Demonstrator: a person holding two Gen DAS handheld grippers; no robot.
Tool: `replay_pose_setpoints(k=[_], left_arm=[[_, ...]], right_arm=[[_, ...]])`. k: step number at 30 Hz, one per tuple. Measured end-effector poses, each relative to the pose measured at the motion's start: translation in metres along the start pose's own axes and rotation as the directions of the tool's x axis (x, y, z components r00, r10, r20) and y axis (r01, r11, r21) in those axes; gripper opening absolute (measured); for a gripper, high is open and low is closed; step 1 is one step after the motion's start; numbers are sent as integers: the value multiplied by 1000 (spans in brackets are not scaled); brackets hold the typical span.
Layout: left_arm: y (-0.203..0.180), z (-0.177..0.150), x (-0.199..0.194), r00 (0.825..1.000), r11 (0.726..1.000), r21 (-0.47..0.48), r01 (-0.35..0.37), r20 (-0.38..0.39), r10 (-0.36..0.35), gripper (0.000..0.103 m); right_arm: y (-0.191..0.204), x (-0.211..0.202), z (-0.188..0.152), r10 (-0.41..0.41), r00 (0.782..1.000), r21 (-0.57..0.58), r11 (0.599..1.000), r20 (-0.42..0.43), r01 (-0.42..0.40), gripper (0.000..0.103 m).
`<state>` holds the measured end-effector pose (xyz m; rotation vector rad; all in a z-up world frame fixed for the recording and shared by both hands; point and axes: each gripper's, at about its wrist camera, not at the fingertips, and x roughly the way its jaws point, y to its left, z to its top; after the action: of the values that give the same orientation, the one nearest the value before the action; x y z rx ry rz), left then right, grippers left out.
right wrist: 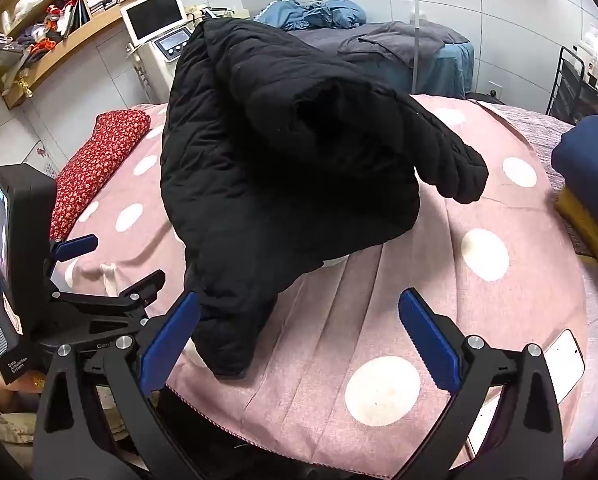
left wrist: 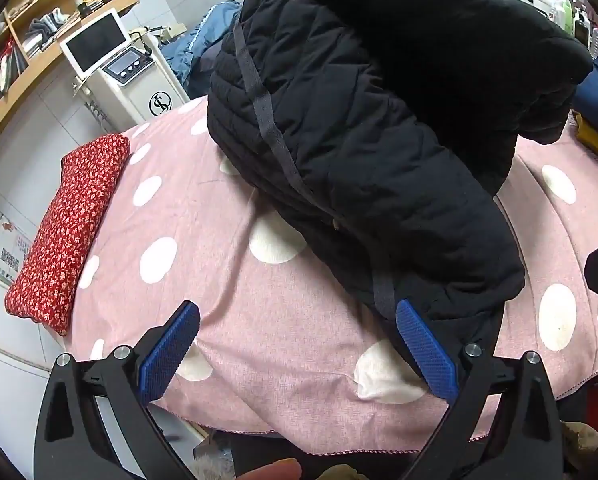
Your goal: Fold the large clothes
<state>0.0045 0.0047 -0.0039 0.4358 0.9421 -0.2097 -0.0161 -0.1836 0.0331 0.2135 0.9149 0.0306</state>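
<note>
With both the left gripper (left wrist: 297, 344) and right gripper (right wrist: 299, 338) spread wide and empty, the bunched black padded jacket (right wrist: 283, 168) at twelve o'clock on the polka-dot bed (right wrist: 439, 280) could slip or unfold if pinched by one puffy layer.

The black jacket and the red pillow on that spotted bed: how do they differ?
The black jacket is plain, quilted and much larger than the red pillow, which carries a small white floral print. The jacket lies crumpled mid-bed with a sleeve sticking out; the pillow lies flat and tidy along the left edge. Both rest on the pink polka-dot blanket.
</note>
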Motion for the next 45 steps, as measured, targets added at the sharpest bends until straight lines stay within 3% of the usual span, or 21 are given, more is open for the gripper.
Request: replay_pose_setpoints(k=[45], left_arm=[[10,-2,4,1000,999,-41,4,-20,-5,97]], right_arm=[[1,5,-4,-17,999,1,1000,-28,17,98]])
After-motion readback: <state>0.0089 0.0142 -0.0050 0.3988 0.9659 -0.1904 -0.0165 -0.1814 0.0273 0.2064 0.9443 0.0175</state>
